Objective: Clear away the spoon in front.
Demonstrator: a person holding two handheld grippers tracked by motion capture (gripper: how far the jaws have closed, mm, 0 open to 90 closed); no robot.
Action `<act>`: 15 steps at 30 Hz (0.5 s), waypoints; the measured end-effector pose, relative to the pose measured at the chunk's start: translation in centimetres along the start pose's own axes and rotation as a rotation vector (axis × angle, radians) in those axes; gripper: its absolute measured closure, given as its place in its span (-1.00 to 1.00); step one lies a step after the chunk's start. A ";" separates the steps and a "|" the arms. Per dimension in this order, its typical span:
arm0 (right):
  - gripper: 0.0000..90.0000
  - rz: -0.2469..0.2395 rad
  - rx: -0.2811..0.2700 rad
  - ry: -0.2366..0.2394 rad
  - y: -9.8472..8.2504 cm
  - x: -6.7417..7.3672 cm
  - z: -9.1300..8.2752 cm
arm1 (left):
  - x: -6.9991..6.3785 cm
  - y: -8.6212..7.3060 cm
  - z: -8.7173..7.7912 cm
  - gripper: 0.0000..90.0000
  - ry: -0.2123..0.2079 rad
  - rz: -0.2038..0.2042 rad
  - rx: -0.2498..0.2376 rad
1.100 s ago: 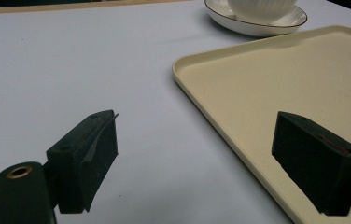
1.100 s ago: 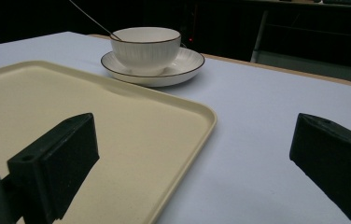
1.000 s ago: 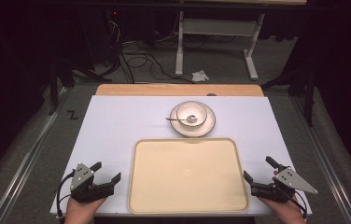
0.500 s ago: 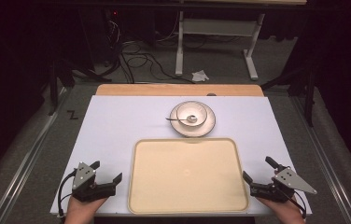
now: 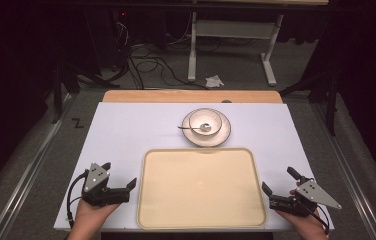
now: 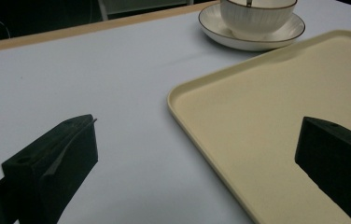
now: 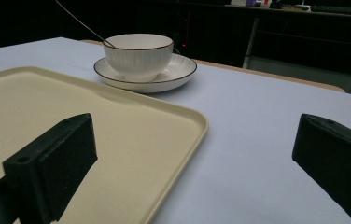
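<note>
Tray (image 5: 201, 187) lies between left gripper (image 5: 128, 189) and right gripper (image 5: 268, 195).

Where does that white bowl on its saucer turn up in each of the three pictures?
High view: the bowl sits just beyond the tray's far edge, right of centre.
Left gripper view: the bowl is at the top right, cut off by the frame.
Right gripper view: the bowl is upper left.
Shared landmark: the cream tray, in front of it every time.
</note>
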State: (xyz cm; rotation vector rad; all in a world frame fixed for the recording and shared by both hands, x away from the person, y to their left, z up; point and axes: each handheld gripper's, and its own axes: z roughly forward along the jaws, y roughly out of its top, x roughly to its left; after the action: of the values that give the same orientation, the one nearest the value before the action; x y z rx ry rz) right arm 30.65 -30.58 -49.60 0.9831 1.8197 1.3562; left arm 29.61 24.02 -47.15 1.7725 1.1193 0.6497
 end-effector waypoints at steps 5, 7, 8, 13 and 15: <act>-0.99 -0.002 0.002 -0.004 0.0 0.0 0.0 | 0.3 1.3 0.7 -1.00 -0.003 -0.023 -0.004; -0.99 -0.005 0.002 -0.002 0.1 0.0 0.0 | 0.3 1.6 0.8 -1.00 0.000 -0.027 -0.008; -0.99 -0.005 0.003 -0.004 0.1 0.0 0.0 | 0.3 1.9 0.9 -1.00 0.001 -0.027 -0.010; -0.99 -0.004 0.007 0.000 0.1 0.2 0.0 | 0.2 3.1 1.4 -1.00 -0.011 -0.016 -0.010; -0.99 -0.011 0.007 0.003 0.0 0.2 0.0 | 0.1 3.6 1.6 -0.94 -0.018 -0.012 -0.021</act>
State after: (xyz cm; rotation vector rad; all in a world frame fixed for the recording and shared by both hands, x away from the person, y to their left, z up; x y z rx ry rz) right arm 30.57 -30.43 -49.58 0.9742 1.8304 1.3460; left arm 32.39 22.87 -44.63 1.7496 1.1066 0.6346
